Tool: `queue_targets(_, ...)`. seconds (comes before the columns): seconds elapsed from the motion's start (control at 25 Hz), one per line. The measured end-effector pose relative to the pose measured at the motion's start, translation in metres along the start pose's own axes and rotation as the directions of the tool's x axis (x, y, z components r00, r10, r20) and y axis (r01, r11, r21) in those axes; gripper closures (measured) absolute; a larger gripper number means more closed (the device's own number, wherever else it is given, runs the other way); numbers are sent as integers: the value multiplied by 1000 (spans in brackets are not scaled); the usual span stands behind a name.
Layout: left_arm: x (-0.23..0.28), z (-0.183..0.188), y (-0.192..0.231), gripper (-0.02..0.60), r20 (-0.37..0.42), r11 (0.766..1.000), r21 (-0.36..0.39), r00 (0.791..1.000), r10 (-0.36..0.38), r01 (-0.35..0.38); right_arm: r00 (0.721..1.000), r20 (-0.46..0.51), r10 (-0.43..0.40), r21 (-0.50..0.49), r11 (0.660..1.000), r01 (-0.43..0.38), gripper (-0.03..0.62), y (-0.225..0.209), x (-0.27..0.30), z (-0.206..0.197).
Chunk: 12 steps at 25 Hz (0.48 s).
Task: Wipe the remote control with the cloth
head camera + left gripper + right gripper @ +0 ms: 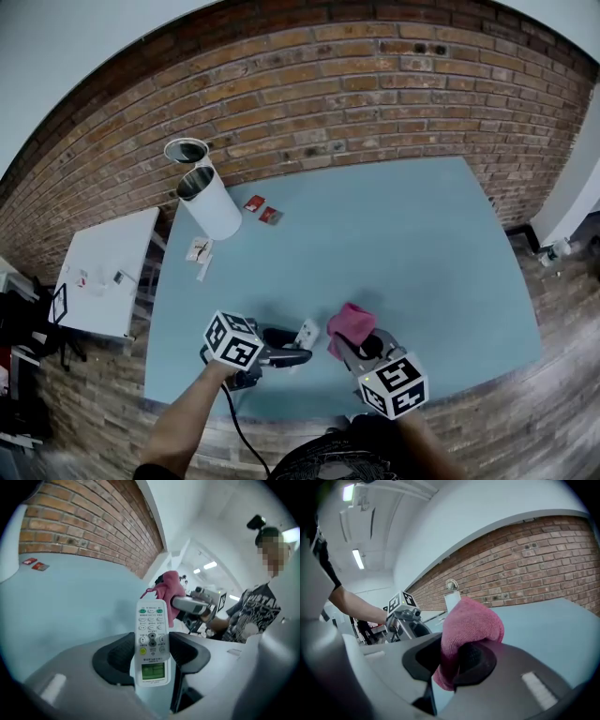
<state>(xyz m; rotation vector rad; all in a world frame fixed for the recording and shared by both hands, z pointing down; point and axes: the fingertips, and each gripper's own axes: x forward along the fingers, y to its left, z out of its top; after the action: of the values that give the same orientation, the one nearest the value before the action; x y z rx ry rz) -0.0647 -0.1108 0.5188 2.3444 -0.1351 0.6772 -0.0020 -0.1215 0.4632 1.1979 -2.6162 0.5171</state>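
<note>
- Jaws of left gripper [151,641] clamp the lower sides of the remote [151,618]. It stands upright between the pads, with its buttons and green screen facing the camera.
- Right gripper [452,660] is pinched shut on the pink cloth [471,620], which bunches up above the pads.
- Head view: both grippers are side by side over the near edge of the blue table [403,234]. The cloth is near the remote's tip, with a small gap between.
- Farther back on the table: white bin [214,204], two red packets [262,209], small white cards [199,251].
- Brick wall [375,94] behind; white side table [105,272] at left.
</note>
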Motion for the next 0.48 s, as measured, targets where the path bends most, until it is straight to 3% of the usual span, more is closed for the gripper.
queue_targets(0.08,-7,15,-13,351,131,992,-70,987,-91,101,999,29,12,-43,999,-11,531,6,-3,11)
queue_targets(0.2,-18,34,-34,351,298,956,-122,929,-221,267,996,80,29,-105,994,-20,531,16,-6,29)
queue_targets(0.32,-30,51,-54,351,436,889,-148,835,-334,433,989,145,31,-166,986,-7,531,23,-11,53)
queue_targets(0.48,-42,64,-76,350,574,759,-153,682,-453,633,981,192,30,-250,968,20,531,35,-16,82)
